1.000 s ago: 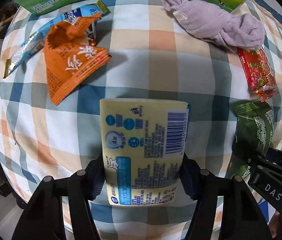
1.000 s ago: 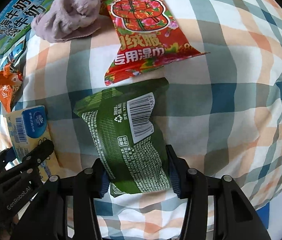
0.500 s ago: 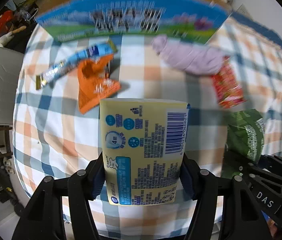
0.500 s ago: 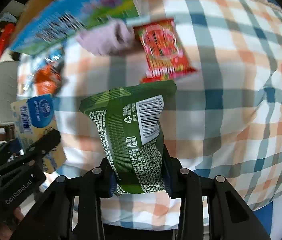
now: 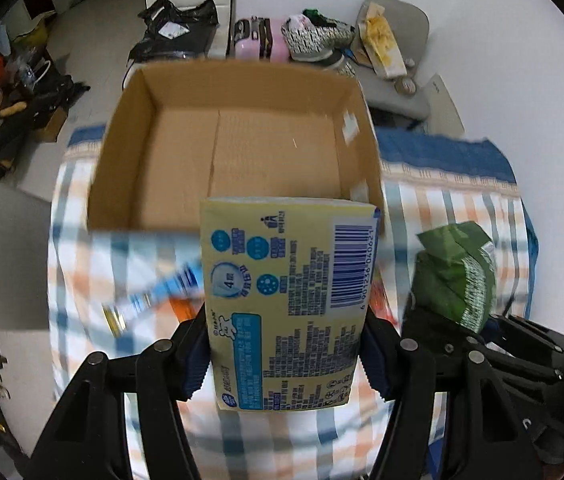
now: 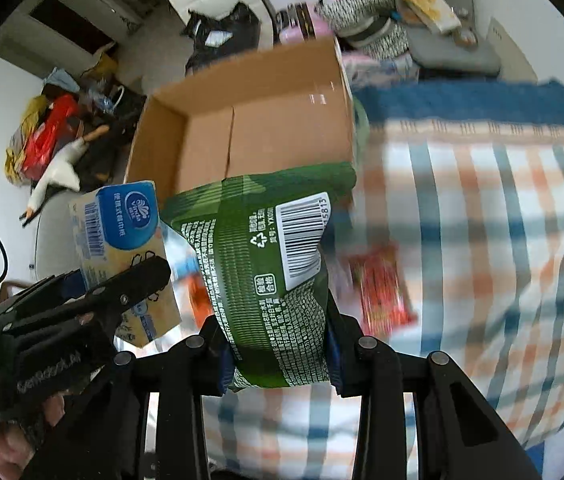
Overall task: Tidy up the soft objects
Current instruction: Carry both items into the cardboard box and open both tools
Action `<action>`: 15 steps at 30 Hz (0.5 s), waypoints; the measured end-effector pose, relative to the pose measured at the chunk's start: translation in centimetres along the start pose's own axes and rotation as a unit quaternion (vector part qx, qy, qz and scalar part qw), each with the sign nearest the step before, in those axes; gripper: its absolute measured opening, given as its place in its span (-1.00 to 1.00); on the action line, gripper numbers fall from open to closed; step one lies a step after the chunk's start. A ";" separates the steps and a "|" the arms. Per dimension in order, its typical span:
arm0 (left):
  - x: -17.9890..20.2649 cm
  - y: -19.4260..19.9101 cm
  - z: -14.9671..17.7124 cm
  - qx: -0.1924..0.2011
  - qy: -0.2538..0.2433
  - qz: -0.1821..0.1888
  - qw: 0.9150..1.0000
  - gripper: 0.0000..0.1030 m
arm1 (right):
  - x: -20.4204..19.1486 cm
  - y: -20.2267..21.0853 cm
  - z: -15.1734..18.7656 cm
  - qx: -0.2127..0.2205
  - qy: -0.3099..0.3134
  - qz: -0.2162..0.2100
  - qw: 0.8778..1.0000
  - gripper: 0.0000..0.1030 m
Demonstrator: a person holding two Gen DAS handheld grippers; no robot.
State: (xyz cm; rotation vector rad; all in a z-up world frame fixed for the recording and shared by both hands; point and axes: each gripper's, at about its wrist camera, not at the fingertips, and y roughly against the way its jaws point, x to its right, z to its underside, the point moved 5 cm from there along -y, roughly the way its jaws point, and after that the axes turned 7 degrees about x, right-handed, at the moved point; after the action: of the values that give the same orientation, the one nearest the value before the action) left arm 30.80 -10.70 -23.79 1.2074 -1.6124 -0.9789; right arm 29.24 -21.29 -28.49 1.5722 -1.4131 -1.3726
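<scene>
My left gripper [image 5: 284, 354] is shut on a yellow tissue pack [image 5: 288, 300] with a blue label, held up in front of an open cardboard box [image 5: 238, 148] whose inside shows bare. My right gripper [image 6: 278, 344] is shut on a green wet-wipe pack [image 6: 266, 264], lifted just before the same cardboard box [image 6: 266, 132]. In the right wrist view the yellow tissue pack [image 6: 122, 248] hangs to the left in the other gripper. In the left wrist view the green pack [image 5: 458, 272] shows at the right.
A checked tablecloth [image 6: 482, 216] covers the table. A red packet [image 6: 382, 292], an orange packet [image 6: 198, 300] and a blue-white sachet [image 5: 154, 292] lie on it, blurred. Behind the box are chairs, bags and shoes [image 5: 314, 40] on the floor.
Both grippers have lifted their packs off the cloth and tilted up, so the open box and the room behind now fill the view.
</scene>
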 end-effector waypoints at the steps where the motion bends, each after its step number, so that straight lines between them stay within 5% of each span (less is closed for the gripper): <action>1: -0.7 -0.6 -1.9 -0.002 -0.001 -0.001 1.000 0.17 | -0.1 0.6 -1.2 0.002 -0.002 0.001 1.000 -0.27; 9: -3.6 -8.7 -12.1 -0.055 -0.008 0.010 0.998 0.17 | -0.8 -6.2 -11.6 -0.018 -0.040 0.028 0.999 -0.27; 15: -5.5 -15.9 -15.9 -0.109 0.010 0.026 0.994 0.17 | 1.8 -13.0 -16.2 -0.050 -0.054 0.050 0.996 -0.27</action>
State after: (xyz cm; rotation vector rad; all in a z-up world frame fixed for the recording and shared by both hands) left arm 51.18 -10.26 -34.70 1.0182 -1.4706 -1.0761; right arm 48.38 -22.90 -36.44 1.3640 -1.4427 -1.4628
